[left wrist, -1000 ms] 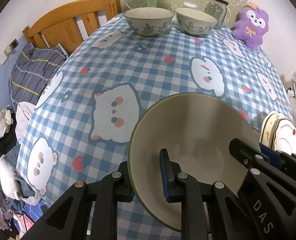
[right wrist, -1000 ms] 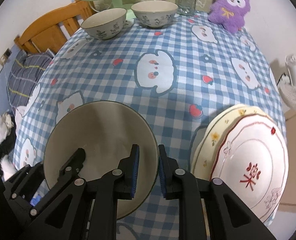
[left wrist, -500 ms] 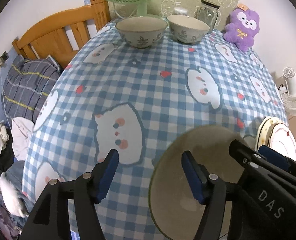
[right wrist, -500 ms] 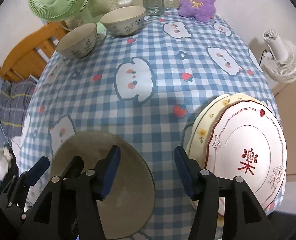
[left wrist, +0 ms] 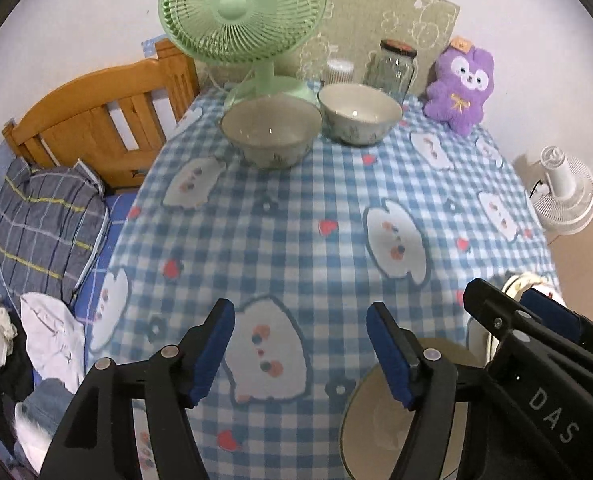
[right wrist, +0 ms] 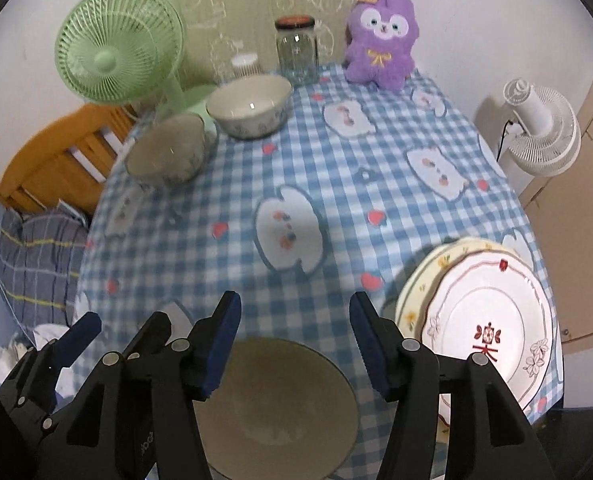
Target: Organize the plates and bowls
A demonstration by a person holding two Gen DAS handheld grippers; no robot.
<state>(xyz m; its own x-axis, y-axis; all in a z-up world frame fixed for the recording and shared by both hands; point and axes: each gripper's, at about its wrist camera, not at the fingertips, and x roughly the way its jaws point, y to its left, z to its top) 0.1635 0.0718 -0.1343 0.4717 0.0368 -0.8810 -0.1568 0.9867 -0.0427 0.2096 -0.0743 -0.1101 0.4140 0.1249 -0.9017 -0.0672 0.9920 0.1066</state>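
Now the checked worktop [right wrist: 336, 184] spreads below me; stacked plates [right wrist: 484, 320] sit right, the large bowl [right wrist: 280, 404] rests near its edge, two small bowls [left wrist: 272, 132] far off. My left gripper [left wrist: 300, 352] is opening, my right gripper [right wrist: 294, 344] spread, fingers [right wrist: 220, 344] holding nothing.

Bowl [right wrist: 274, 404] at table's near edge, plates [right wrist: 484, 328] right of it, two bowls [right wrist: 250, 106] far behind
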